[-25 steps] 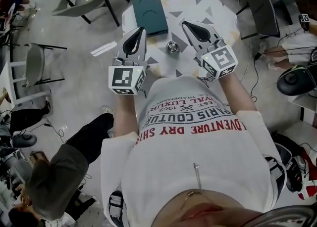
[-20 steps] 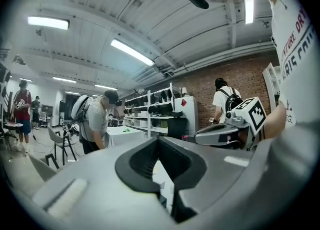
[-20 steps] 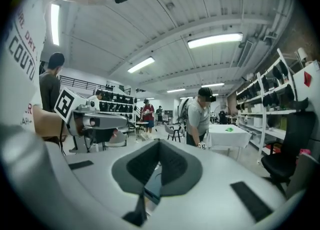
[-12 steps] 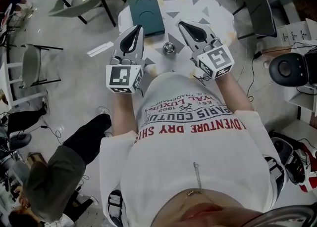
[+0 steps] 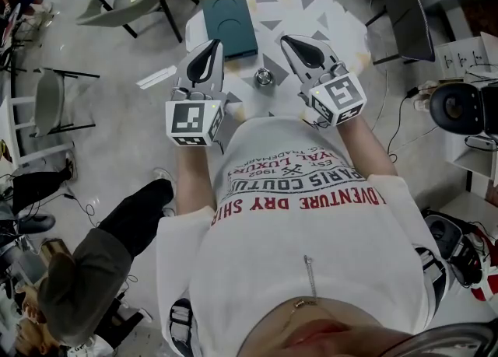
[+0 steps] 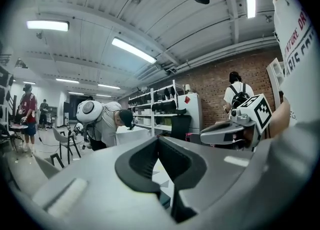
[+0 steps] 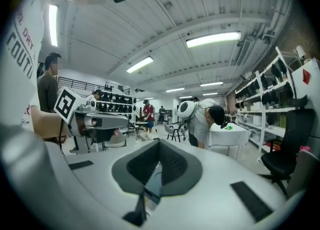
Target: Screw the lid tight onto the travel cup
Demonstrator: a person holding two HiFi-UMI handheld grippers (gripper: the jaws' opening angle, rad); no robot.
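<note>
1. Roughly at the upper middle of the head view, the travel cup (image 5: 264,77) stands upright on the patterned table (image 5: 311,5). It is a small round metal shape seen from straight above.
2. Whether its lid sits on it I cannot tell. From this height the top reads only as a bright ring round a darker middle, and no separate lid shows on the table.
3. To the cup's left, the left gripper (image 5: 215,44) has its jaws pressed together with nothing between them. Its own view shows the pads meeting on empty air, aimed across the room.
4. To the cup's right, the right gripper (image 5: 288,38) is the same: jaws closed and empty, looking out at the room rather than at the cup.
5. Neither gripper touches the cup — it stands between them, apart from both.
6. As a judgement, this fits two stages: a cup waiting to be gripped and have its lid turned, or a cup set down and released with the lid already tight.
7. Further out, a dark teal box (image 5: 232,25) lies on the table above and left of the cup, and a chair (image 5: 117,5) stands at the upper left.
</note>
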